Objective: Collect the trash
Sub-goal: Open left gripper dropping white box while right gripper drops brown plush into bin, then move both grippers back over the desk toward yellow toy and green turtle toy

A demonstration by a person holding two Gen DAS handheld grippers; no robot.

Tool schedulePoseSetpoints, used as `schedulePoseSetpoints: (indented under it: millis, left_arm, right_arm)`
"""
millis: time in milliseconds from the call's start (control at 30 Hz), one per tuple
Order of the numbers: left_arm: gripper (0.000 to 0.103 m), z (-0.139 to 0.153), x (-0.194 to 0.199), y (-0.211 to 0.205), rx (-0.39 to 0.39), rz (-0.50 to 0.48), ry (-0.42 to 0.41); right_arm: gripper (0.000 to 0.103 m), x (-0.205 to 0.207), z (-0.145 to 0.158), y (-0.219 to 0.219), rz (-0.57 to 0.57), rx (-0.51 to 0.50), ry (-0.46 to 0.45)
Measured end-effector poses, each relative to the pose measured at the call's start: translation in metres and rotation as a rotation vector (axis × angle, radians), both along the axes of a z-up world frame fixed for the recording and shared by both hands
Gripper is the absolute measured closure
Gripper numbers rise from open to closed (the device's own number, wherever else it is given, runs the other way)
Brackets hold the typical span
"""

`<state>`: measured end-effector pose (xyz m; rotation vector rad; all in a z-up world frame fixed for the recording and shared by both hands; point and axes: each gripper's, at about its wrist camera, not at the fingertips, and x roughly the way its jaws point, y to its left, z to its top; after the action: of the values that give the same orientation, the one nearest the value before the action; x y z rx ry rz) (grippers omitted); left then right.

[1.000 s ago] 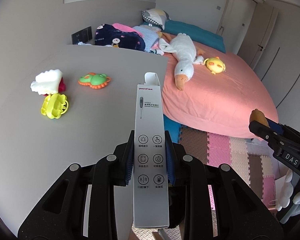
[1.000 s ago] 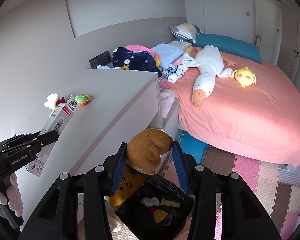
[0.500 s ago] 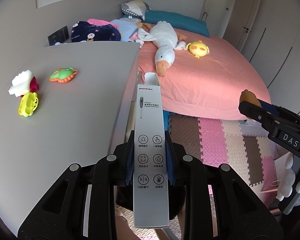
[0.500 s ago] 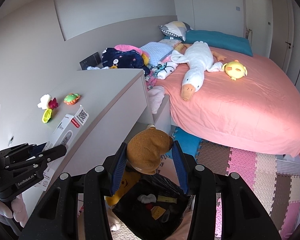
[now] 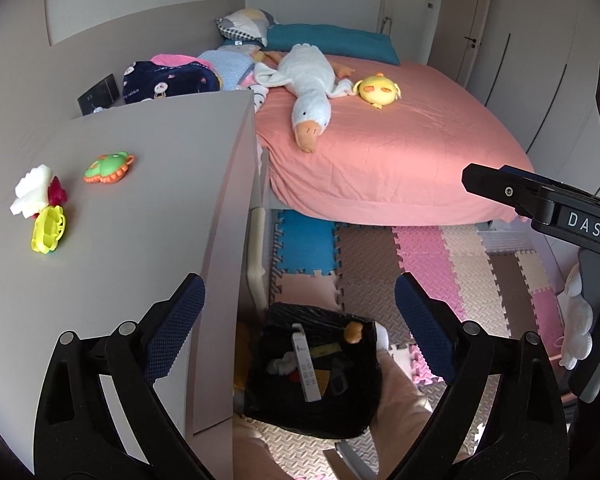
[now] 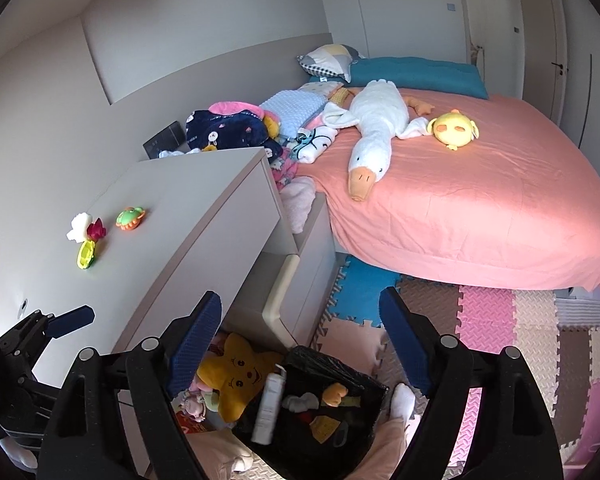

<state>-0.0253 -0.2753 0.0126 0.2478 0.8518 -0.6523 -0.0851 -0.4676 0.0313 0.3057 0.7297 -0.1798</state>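
At the lower centre of both views, the black-lined bin (image 5: 312,368) is seen with its mouth uncovered from above, though it is partly filled by a white box (image 5: 306,362) and scraps. Its left side is hemmed in by the grey cabinet (image 5: 140,208), whose top is largely bare except for toys (image 5: 108,167) at the left. To the right, open foam mat (image 5: 440,280) is left, bounded above by the bed (image 5: 380,152).

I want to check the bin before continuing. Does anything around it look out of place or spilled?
Nothing spilled. The white carton stands tilted in the black trash bag, poking above its rim. A yellow star plush lies wedged beside the bag.
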Motion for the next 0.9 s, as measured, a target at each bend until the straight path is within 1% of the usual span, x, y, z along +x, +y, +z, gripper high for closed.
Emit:
schedulePoseSetpoints:
  millis: [233, 433, 900]
  left_arm:
    - [0.01, -0.002, 0.003, 0.003, -0.01, 0.005, 0.007]
    - [0.01, -0.001, 0.008, 0.011, -0.01, 0.032, -0.001]
    - [0.01, 0.0, 0.035, 0.048, -0.002, 0.125, 0.006]
  right_arm:
    - [0.022, -0.001, 0.001, 0.001, 0.003, -0.008, 0.0]
    - [0.022, 0.003, 0.001, 0.008, 0.033, -0.006, -0.012]
    - [0.022, 0.037, -0.002, 0.042, 0.116, -0.002, -0.005]
